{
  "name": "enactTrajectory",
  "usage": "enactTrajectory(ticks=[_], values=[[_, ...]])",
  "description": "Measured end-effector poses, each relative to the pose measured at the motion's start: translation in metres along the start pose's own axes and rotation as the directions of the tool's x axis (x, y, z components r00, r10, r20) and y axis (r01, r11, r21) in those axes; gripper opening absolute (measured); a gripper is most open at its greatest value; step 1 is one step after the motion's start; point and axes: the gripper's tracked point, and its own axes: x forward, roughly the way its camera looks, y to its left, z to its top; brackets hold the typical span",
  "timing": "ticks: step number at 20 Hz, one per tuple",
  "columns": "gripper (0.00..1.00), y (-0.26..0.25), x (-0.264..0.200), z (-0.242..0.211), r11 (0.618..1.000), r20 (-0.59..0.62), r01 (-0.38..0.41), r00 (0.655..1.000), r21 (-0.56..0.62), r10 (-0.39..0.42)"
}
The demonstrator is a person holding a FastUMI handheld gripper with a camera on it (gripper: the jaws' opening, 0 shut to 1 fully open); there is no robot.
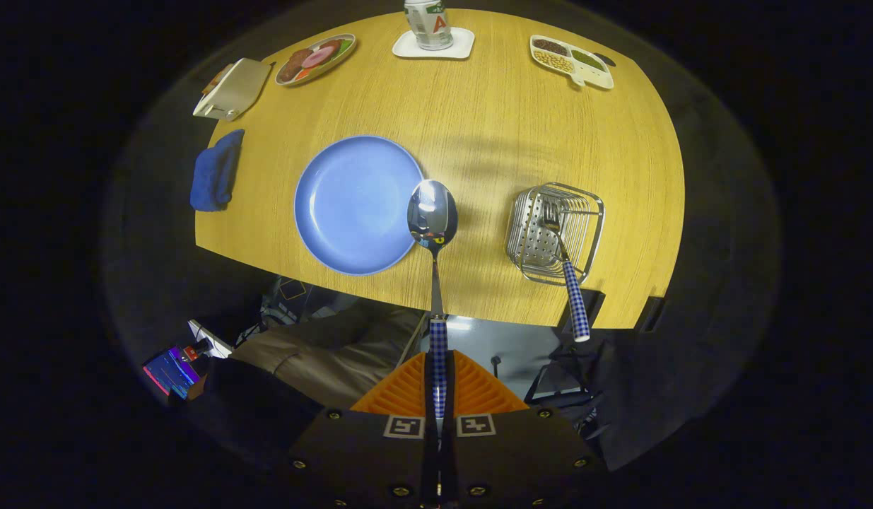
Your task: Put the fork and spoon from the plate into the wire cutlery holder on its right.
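My gripper (438,396) is shut on the spoon's checked handle, both fingers pressing it. The spoon (432,220) sticks out ahead of the fingers, high above the table, its shiny bowl over the right rim of the blue plate (351,205). The plate carries nothing. To its right stands the wire cutlery holder (528,240), and the fork (565,258) lies in it, tines inside and checked handle sticking out over the table's near edge.
A folded blue cloth (215,172) lies left of the plate. At the far side of the wooden table (493,120) are a napkin holder (231,88), a dish of food (314,59), a can on a white coaster (429,28) and a divided snack tray (570,62).
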Motion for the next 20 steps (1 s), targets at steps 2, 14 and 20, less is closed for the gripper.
enactTrajectory(ticks=[2, 14, 20], values=[[0.02, -0.009, -0.005, -0.004, 0.999, -0.008, -0.014, 1.000, 0.033, 0.015], [0.02, -0.053, -0.011, -0.009, 0.982, -0.037, -0.049, 0.998, 0.185, 0.057], [0.02, -0.070, -0.007, -0.003, 0.971, -0.065, -0.043, 0.996, 0.237, 0.060]])
